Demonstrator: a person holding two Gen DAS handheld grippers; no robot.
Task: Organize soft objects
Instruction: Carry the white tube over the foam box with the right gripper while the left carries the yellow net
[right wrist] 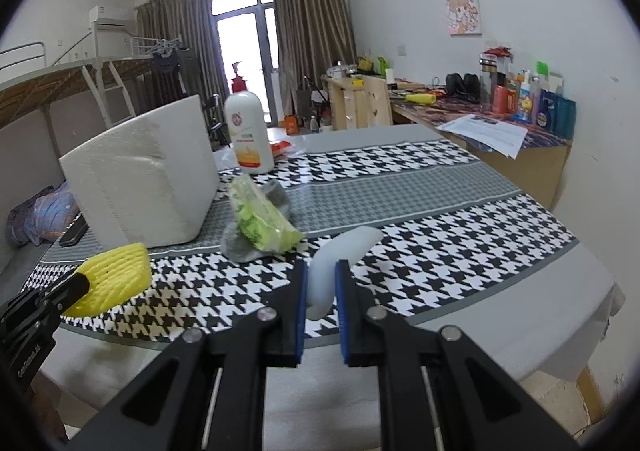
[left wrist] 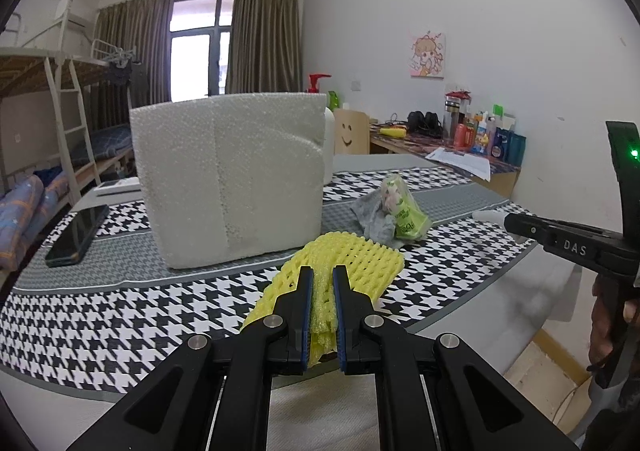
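Left wrist view has the left gripper [left wrist: 323,271] nearest, its jaws clenched on a yellow foam fruit net [left wrist: 348,263] that bunches up between the blue pads and fans out above the houndstooth tablecloth [left wrist: 120,315]. Just past the net stands a white foam box [left wrist: 228,179], with a dark phone [left wrist: 76,235] lying flat to its left. To the right of the box a green plastic packet [left wrist: 404,211] rests on a crumpled grey cloth [left wrist: 372,219].

At that view's right edge the right gripper [left wrist: 504,221] shows only side-on, a pale tip poking past it. Right wrist view settles what this is: the right gripper [right wrist: 322,271] is grasping a pale, curved soft foam piece [right wrist: 344,251], held off the cloth. This view alone shows a white lotion bottle [right wrist: 249,131] standing behind the box, which nearly hides it from the left camera. Farther off, a wooden desk [right wrist: 520,155] crowded with bottles stands against the wall.
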